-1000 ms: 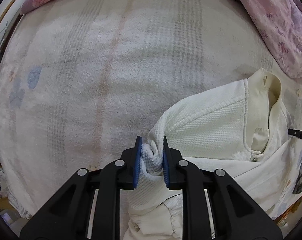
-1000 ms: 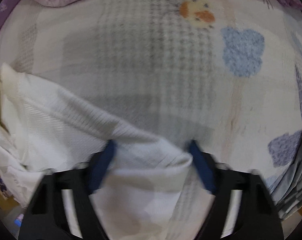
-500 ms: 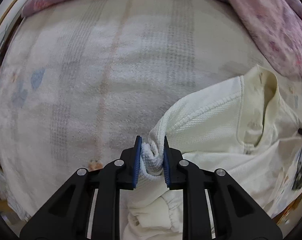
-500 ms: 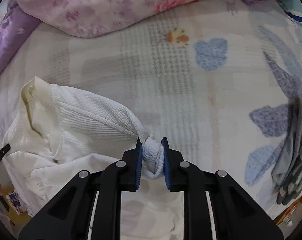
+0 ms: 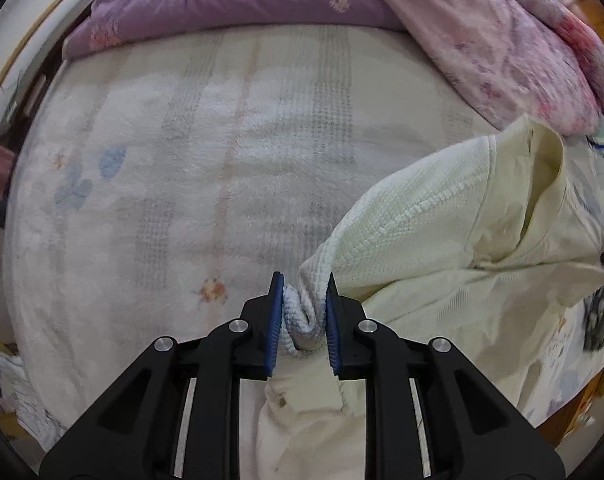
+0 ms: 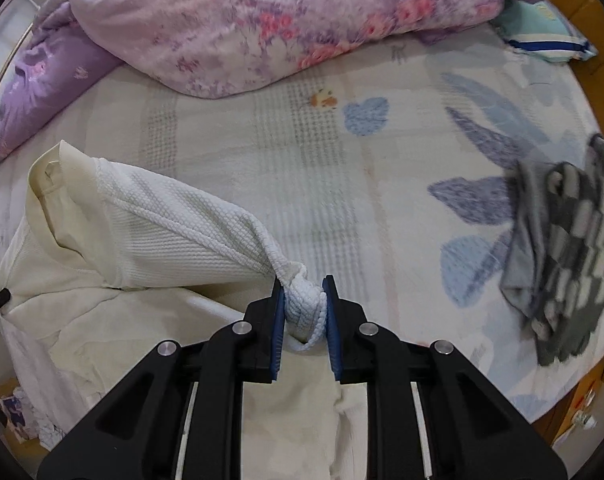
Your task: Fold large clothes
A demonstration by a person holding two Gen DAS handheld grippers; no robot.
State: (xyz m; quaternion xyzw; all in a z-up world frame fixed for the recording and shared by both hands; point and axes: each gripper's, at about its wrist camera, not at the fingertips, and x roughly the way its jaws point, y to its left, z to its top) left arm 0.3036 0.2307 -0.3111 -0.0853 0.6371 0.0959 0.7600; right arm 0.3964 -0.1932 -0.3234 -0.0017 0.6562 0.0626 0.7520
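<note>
A cream waffle-knit top (image 5: pixel 442 216) hangs above a white patterned bed blanket (image 5: pixel 181 168). My left gripper (image 5: pixel 303 296) is shut on a bunched fold of its shoulder, and the collar (image 5: pixel 542 160) stands up to the right. In the right wrist view the same cream top (image 6: pixel 149 216) stretches leftward from my right gripper (image 6: pixel 304 300), which is shut on the other bunched shoulder. Its collar (image 6: pixel 49 168) shows at far left. The body of the top drops below both grippers and is partly hidden by the fingers.
A purple quilt (image 5: pixel 229 4) and a pink floral quilt (image 6: pixel 269 16) are heaped along the far side of the bed. A grey checked garment (image 6: pixel 566 256) lies at the right of the blanket. A teal pillow (image 6: pixel 542 28) sits at the far right corner.
Both grippers have risen and the top has lifted off the blanket with them. The right gripper's jaws, wide around the fabric a second ago, closed onto it.
</note>
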